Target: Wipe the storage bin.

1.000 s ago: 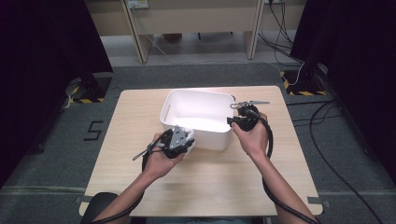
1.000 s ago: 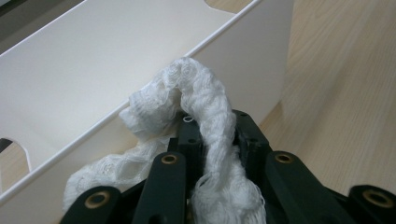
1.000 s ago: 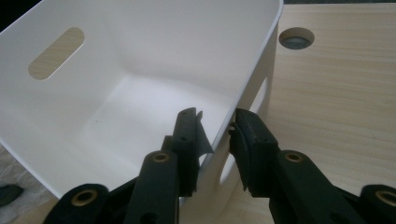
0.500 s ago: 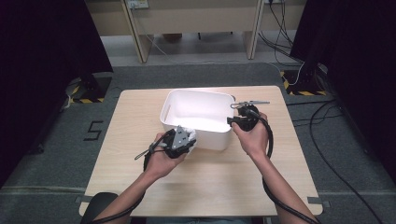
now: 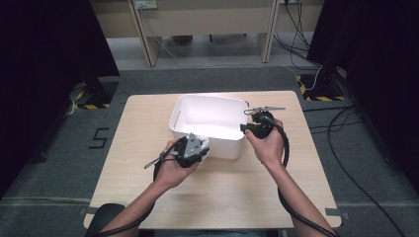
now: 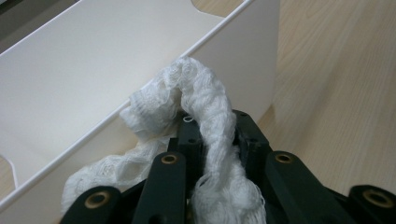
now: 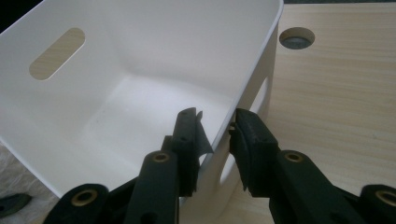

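Cloth: a white, lacy, crinkled cloth (image 6: 205,121), bunched into a soft rope, arching up out of my left tool and drooping on both sides.
Where it is: at the near wall of the white plastic bin (image 5: 197,111), with its top touching the rim; from above it shows as a white wad (image 5: 201,141) against the bin's front left corner.
Left tool: my left tool (image 5: 190,149) is pressed together, pinching the cloth.
Right tool: my right tool (image 7: 215,128) straddles the bin's right-hand wall, one jaw inside and one outside; I cannot tell whether the pads press on it.
Table: light wooden table (image 5: 232,192) under the bin.
Change: nothing has moved since the earlier frames; both hands and the bin sit as before.
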Demonstrator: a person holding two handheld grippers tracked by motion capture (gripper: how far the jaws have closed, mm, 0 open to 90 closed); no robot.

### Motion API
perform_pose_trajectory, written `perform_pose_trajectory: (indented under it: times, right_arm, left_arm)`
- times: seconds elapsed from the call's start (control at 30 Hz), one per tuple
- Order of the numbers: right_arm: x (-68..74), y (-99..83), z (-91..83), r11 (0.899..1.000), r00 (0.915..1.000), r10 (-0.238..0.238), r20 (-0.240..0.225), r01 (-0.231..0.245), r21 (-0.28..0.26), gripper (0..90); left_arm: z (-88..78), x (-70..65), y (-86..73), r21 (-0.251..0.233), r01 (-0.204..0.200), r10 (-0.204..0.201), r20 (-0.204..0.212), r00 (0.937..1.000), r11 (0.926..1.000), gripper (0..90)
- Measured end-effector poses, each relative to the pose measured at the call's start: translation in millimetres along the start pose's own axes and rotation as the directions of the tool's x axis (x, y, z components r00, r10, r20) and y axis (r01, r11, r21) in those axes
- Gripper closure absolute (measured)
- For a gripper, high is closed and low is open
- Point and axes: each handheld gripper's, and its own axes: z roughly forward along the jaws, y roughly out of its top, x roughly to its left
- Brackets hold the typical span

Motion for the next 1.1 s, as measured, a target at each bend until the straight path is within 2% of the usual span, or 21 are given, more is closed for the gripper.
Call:
perform_pose_trajectory:
  times: [0.5,0.9,1.1]
  right_arm:
    - [0.3,0.2,-0.1,1.0,1.0,0.003,-0.001,-0.003,0.002,71.0]
    - [0.1,0.1,0.0,1.0,1.0,0.002,-0.002,-0.002,0.0,71.0]
    - [0.1,-0.1,-0.1,1.0,1.0,0.002,-0.003,-0.002,0.0,70.9]
  left_arm:
    - [4.4,-3.0,-1.4,-0.002,-0.001,0.001,0.001,1.0,1.0,75.5]
    - [12.0,-8.4,-10.9,0.014,-0.014,0.014,-0.002,0.9999,0.9998,75.5]
    - [17.8,-9.7,-18.1,0.029,-0.007,0.007,0.004,1.0,0.9996,75.5]
